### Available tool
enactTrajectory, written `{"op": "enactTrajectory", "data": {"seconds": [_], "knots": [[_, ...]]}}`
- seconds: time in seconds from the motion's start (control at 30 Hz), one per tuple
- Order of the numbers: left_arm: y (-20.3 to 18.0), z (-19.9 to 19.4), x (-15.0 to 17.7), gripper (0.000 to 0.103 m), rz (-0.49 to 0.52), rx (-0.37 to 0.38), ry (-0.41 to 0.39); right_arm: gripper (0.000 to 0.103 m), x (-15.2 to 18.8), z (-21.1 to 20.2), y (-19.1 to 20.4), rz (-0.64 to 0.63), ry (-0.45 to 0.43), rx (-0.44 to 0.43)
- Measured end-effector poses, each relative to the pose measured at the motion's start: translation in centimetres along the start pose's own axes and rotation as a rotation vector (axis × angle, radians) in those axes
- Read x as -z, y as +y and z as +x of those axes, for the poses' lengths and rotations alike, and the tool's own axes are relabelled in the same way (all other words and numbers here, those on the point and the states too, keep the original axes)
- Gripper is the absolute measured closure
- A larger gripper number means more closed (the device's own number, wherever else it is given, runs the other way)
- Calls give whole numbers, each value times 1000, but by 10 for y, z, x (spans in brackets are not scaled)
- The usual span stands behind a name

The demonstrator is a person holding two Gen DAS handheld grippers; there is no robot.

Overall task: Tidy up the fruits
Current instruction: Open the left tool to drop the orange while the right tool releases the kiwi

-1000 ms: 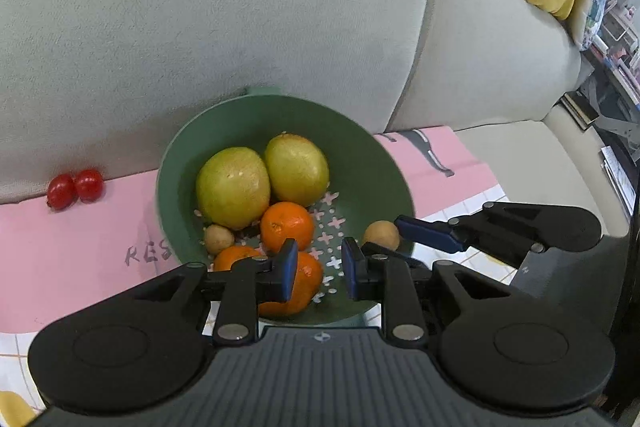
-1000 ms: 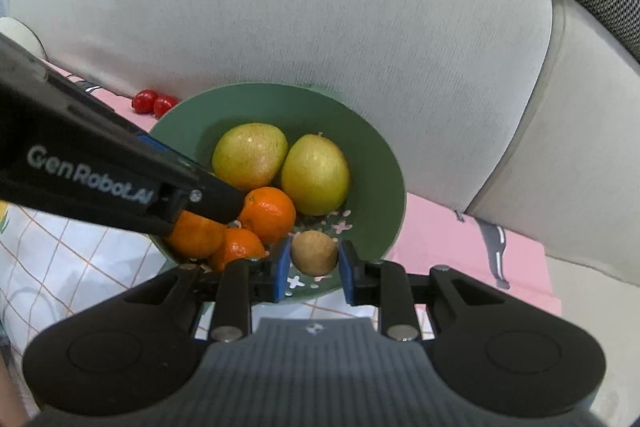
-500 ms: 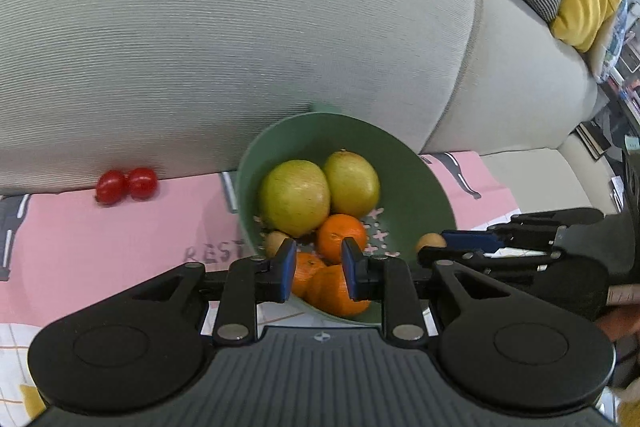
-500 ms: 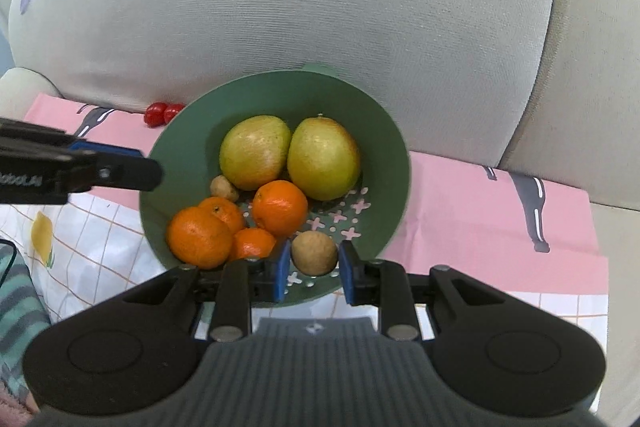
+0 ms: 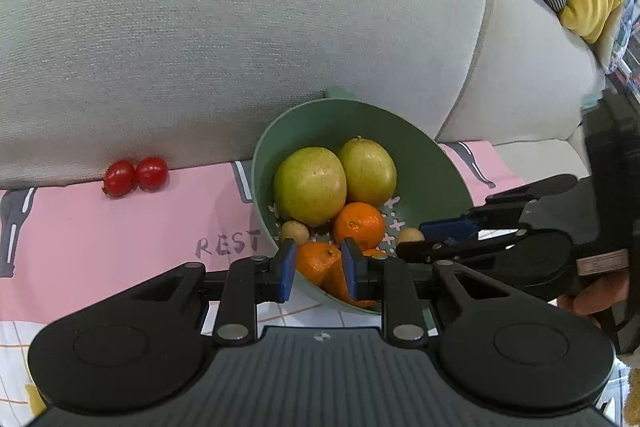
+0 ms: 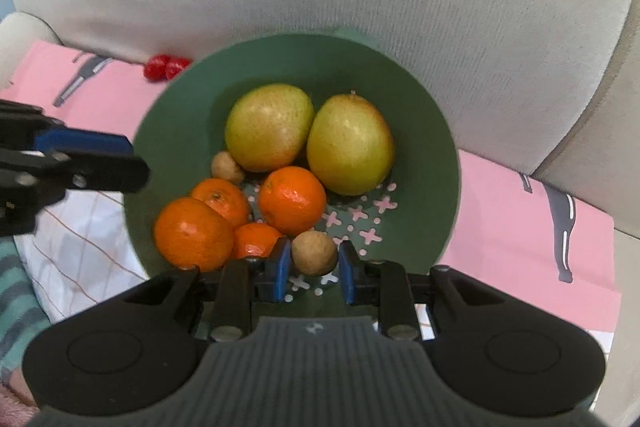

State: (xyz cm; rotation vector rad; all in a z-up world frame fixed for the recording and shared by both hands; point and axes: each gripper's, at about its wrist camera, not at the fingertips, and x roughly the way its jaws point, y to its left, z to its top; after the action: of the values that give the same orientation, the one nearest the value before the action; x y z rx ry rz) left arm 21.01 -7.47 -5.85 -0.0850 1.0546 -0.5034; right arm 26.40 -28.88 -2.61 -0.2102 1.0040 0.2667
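A grey sofa backrest point(image 5: 240, 27) fills the scene behind the green bowl point(image 6: 424, 131), which sits on a pink cloth point(image 5: 100, 235). Inside the bowl lie two yellow-green fruits point(image 6: 269, 126), four oranges point(image 6: 292, 199), partly hiding one another, and two small brown fruits point(image 6: 314, 253). Two red tomatoes point(image 5: 135, 175) lie left of the bowl, against the backrest. The left gripper point(image 5: 319, 269) hovers at the bowl's near rim, jaws closed to their narrowest with nothing held. The right gripper point(image 6: 313, 270) is likewise closed and empty over the bowl; whether its pads touch the nearer brown fruit is unclear.

Green bowl point(image 6: 420, 131), orange mandarins point(image 6: 292, 201), red tomatoes point(image 5: 136, 175), pink cloth point(image 5: 100, 227)
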Motion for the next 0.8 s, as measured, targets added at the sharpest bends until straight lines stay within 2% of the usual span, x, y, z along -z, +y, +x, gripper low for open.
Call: {"op": "enactTrajectory", "data": {"seconds": [0.13,0.27,0.33,0.47,0.6,0.73,0.8], "knots": [[5,-4,-3,75,-10,-10,-17,79,-2,6,-3,4,25,-13],[11,-8,-4,74,-8,-33,-26,78,-2,0,-5,25,12,-19],[13,-10,-4,74,-3,-46,-29,72,-1,-8,-4,38,-5,-40],[20,-11,-3,73,-10,-63,-29,68,2,-22,-2,93,-33,-118],[26,-15,-2,72,-22,-66,-33,59,2,-30,-3,189,-60,-203],[29,-21,0,71,-19,-75,-36,58,-1,-29,-5,297,-68,-297],[31,-23,1,70,-19,-80,-36,57,-2,-24,-1,320,-55,-315]]}}
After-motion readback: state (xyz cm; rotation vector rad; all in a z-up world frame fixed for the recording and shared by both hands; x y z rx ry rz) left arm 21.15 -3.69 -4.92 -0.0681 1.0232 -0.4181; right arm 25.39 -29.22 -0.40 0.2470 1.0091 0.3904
